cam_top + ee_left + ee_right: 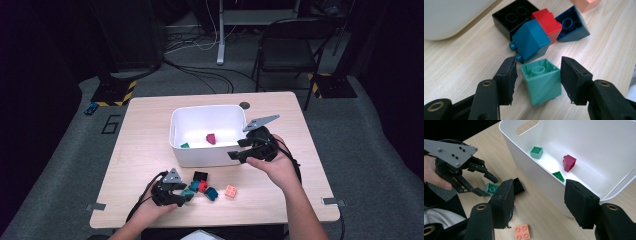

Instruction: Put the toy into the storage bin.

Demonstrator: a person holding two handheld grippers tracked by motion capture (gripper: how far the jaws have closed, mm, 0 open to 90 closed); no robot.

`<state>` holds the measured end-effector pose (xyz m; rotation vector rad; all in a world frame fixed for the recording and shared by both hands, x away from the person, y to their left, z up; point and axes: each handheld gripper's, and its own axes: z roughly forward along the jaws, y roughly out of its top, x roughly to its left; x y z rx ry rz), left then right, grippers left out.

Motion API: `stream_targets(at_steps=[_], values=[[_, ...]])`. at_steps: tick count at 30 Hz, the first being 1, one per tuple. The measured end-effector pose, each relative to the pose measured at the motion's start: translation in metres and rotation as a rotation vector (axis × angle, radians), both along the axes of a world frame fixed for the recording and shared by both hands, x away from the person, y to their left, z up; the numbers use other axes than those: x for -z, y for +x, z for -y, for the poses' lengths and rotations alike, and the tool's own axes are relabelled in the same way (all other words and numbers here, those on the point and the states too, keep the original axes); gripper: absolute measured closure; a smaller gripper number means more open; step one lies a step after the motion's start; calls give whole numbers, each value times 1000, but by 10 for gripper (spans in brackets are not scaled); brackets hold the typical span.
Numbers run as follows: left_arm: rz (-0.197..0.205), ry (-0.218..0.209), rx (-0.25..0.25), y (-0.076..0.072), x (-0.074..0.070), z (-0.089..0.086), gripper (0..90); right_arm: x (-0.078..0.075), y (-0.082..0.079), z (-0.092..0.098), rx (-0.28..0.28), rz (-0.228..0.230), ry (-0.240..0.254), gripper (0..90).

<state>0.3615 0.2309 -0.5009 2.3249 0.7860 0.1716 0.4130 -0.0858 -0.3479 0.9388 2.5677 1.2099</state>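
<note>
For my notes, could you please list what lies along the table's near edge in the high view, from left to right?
Left gripper → teal brick → peach brick.

Dim room; grey carpet (60,165); black folding chair (290,47) behind wooden table (145,145); floor cables (200,75).
</note>
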Motion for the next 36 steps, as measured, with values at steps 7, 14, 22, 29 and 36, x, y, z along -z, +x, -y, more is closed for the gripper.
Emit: stream_targets(at_steps=[7,14,22,29,36], values=[[0,29,-9,2,2,-4,559,0,0,0,1,-2,-1,401],[26,48,-7,3,-2,-5,580,0,0,0,2,-5,-1,401],[23,18,-11,8,-11,-8,582,1,1,0,-2,1,-2,401],[20,7,-12,13,-18,-10,582,2,2,0,0,-6,-2,401],[20,-3,-6,17,-30,-10,582,2,1,0,-2,-5,1,401]])
